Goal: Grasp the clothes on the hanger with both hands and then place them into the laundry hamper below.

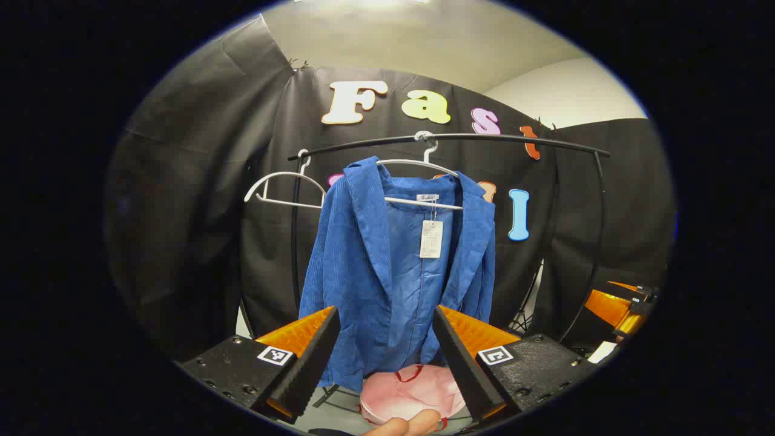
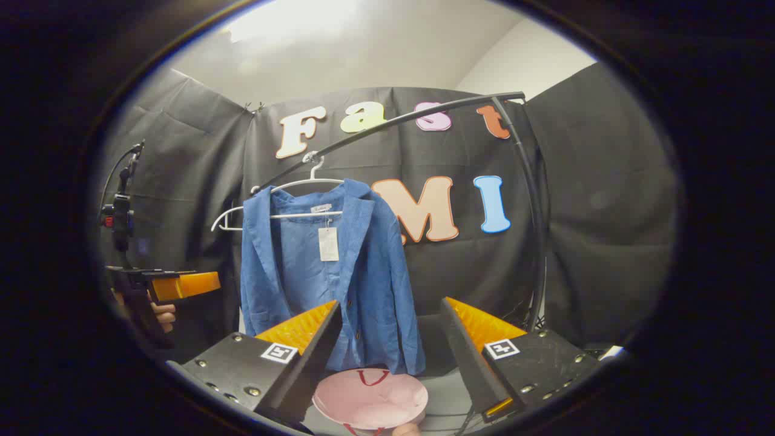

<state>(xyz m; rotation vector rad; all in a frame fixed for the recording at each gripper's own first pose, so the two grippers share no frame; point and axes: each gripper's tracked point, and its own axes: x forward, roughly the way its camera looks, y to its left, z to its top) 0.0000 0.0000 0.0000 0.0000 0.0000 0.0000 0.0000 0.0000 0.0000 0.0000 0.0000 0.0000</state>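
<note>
- A blue jacket [image 1: 393, 266] hangs on a white hanger [image 1: 418, 166] from the black rail [image 1: 484, 138].
- The pink hamper [image 2: 370, 399] sits on the floor below it.
- The left gripper [image 1: 384, 357] and right gripper [image 2: 390, 357] are both spread wide, holding nothing, short of the jacket.

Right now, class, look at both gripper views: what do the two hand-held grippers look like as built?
Each gripper, the left gripper and the right gripper, has two wedge-shaped jaws that taper forward, with ribbed inner faces. They sit on black blocks with visible screws, and each block carries a small square black-and-white marker. In the right gripper view, the left gripper shows farther off, under a black pole with a cable.
</note>
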